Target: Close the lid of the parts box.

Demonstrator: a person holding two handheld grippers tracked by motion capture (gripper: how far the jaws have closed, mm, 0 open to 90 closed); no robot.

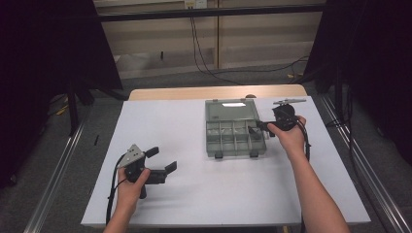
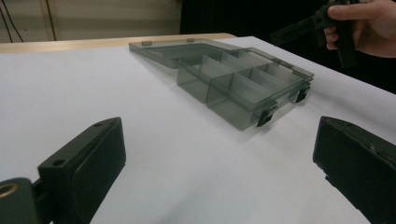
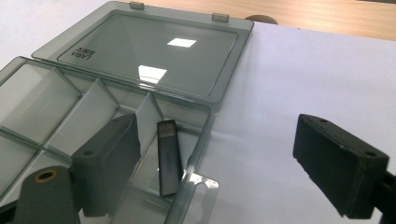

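1. High view: A white tabletop (image 1: 204, 189) carries a grey see-through box (image 1: 235, 128) lying open, its lid flat behind the tray, toward the far edge. The right gripper (image 1: 255, 130) is held in the person's right hand (image 1: 290, 134) at the box's right edge, its jaws pointing left over the right-hand compartments. The left gripper (image 1: 163, 160) sits in the left hand (image 1: 130, 187) near the front left of the tabletop, well apart from the box, with its jaws spread and nothing between them.

2. Left gripper view: The two black jaws rise from the bottom corners, wide apart, with only bare tabletop (image 2: 84, 93) between them. The box (image 2: 233, 84) lies farther off, lid open, dividers visible, two dark latches on its near wall. The other hand (image 2: 369, 25) with the right gripper's body shows at the top right, above the box's far end.

3. Right gripper view: The jaws stand wide open and grip nothing; one hangs over the tray, the other over the tabletop (image 3: 289, 79) outside the box's wall. A dark stick (image 3: 168, 156), like a USB drive, lies loose in a compartment at the tray's edge, leaning against a divider, just beside the jaw over the tray; I cannot tell whether they touch. The lid (image 3: 149, 53) lies flat behind, with two light patches mirrored in it.
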